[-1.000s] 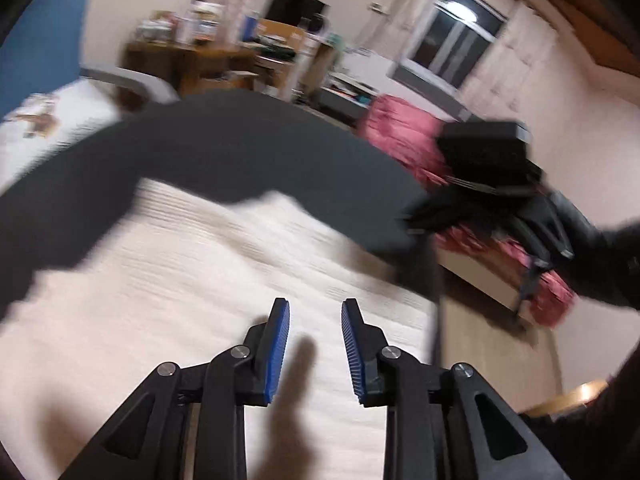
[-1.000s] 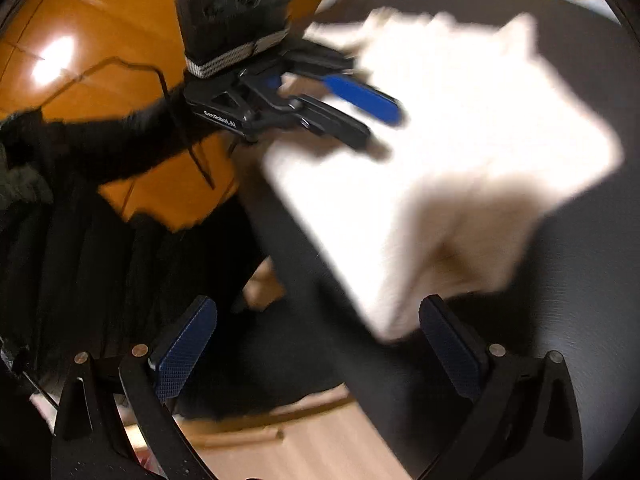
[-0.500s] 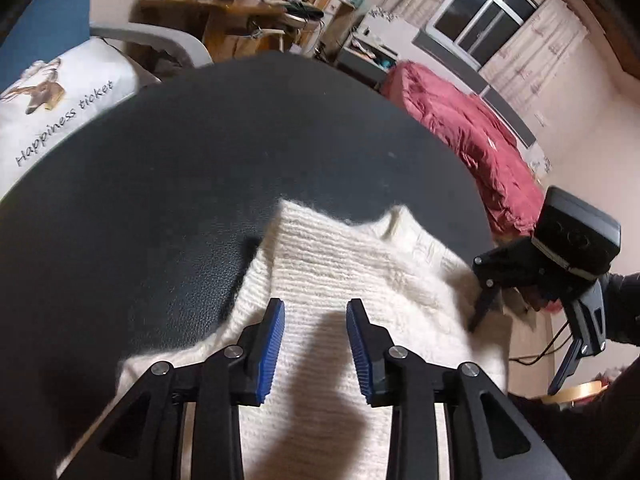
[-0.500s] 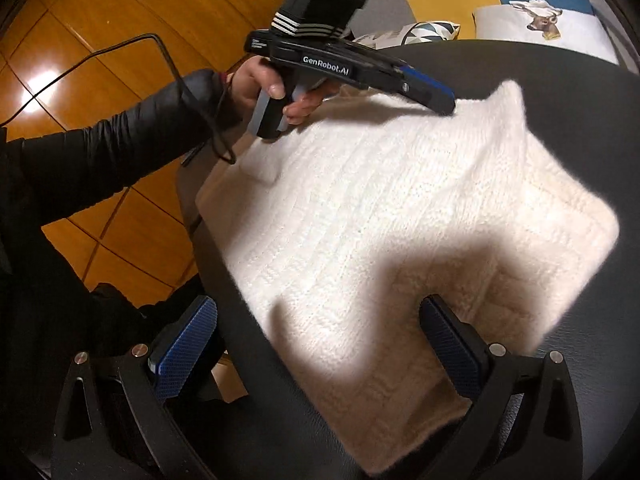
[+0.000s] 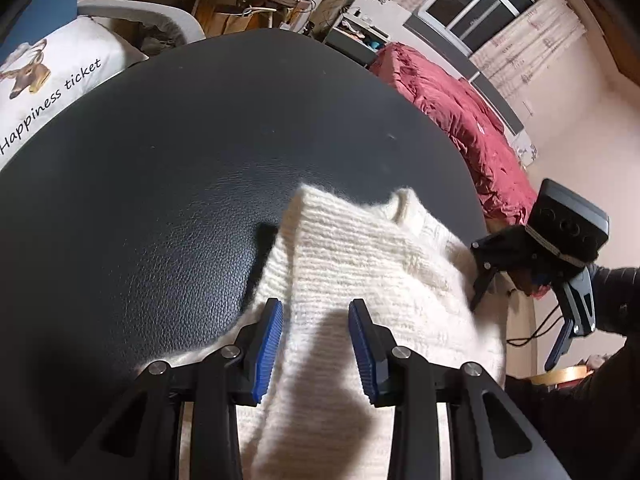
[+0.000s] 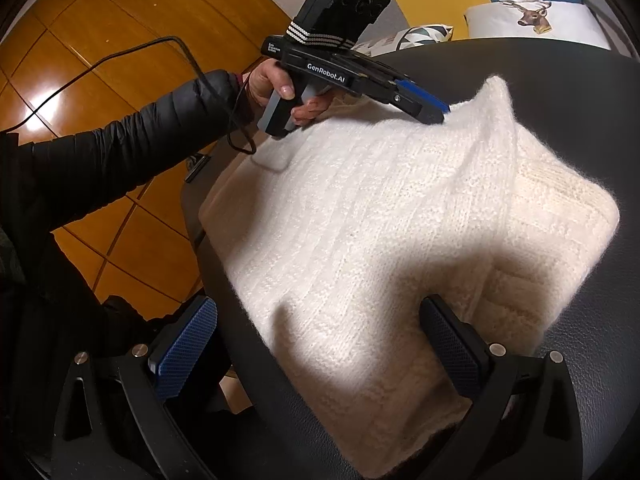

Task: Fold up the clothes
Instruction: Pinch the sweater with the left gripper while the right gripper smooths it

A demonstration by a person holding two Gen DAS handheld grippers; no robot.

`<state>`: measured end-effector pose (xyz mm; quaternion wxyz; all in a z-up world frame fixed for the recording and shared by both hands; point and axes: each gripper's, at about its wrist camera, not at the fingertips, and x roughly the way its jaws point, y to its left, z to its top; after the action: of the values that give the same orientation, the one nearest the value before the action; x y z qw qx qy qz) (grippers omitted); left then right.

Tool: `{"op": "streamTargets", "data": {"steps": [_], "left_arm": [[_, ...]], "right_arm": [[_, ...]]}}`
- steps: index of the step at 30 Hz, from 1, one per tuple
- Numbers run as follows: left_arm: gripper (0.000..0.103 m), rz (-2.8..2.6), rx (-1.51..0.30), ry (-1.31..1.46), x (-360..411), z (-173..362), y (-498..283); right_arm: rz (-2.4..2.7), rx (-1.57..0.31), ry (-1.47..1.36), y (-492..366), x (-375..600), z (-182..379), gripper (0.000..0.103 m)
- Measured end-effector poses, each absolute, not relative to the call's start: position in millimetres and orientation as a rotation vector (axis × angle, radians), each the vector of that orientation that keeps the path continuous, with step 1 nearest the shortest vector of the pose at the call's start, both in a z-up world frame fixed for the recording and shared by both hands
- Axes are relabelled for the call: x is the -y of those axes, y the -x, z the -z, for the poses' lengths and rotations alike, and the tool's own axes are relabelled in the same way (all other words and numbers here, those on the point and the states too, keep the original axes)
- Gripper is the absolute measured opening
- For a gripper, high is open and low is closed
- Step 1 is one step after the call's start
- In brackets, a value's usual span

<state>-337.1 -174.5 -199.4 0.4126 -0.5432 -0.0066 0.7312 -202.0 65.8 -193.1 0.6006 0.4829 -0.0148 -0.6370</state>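
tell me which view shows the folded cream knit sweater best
The right wrist view: the folded cream knit sweater shows nearly whole there on the black leather table, corners and layered edges visible. The left wrist view catches only its near part, cut off behind the left gripper.

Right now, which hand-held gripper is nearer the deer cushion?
Left. The left hand-held gripper sits on the sweater's far side toward the deer cushion; the right one hangs at the near table edge.

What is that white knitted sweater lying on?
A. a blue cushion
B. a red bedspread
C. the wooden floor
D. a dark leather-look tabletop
D: the white sweater lies folded on the black, grained tabletop, with both open grippers held over it; the red bedding shows only in the background.
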Motion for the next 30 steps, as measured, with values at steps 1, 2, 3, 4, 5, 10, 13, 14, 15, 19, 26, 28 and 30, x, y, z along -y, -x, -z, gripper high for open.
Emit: {"op": "streamTargets", "data": {"steps": [1, 2, 3, 4, 5, 10, 13, 14, 15, 19, 26, 28, 30], "left_arm": [[0.034, -1.826, 0.01, 1.368, 173, 200, 335], [0.034, -1.814, 0.006, 1.369, 170, 202, 334], [0.034, -1.813, 0.004, 1.372, 169, 204, 333], [0.032, -1.815, 0.015, 1.378, 168, 204, 334], [0.031, -1.822, 0.027, 1.382, 167, 204, 335], [0.005, -1.971, -0.033, 1.309, 163, 195, 326], [0.004, -2.068, 0.014, 1.211, 169, 178, 315], [0.004, -2.082, 0.016, 1.21, 168, 180, 316], [0.004, -2.097, 0.019, 1.21, 168, 181, 317], [0.004, -2.154, 0.028, 1.207, 167, 187, 323], [0.004, -2.242, 0.057, 1.193, 167, 194, 330], [0.004, -2.262, 0.064, 1.134, 164, 183, 327], [0.004, -2.267, 0.048, 1.084, 162, 175, 327]], "right_arm": [[1.478, 0.039, -1.12, 201, -66, 194, 0.103], [1.48, 0.043, -1.12, 200, -66, 195, 0.103], [1.482, 0.047, -1.12, 199, -66, 196, 0.103], [1.484, 0.051, -1.121, 198, -66, 197, 0.103], [1.488, 0.053, -1.123, 198, -67, 198, 0.103], [1.53, 0.017, -1.13, 188, -60, 197, 0.103], [1.579, -0.012, -1.13, 181, -52, 193, 0.103], [1.596, -0.027, -1.125, 179, -51, 190, 0.103], [1.623, -0.046, -1.115, 176, -51, 187, 0.103], [1.713, -0.047, -1.022, 171, -51, 165, 0.103], [1.701, 0.016, -1.036, 178, -35, 180, 0.103], [1.703, 0.018, -1.126, 181, -29, 202, 0.103], [1.722, 0.041, -1.077, 175, -35, 204, 0.103]]}}
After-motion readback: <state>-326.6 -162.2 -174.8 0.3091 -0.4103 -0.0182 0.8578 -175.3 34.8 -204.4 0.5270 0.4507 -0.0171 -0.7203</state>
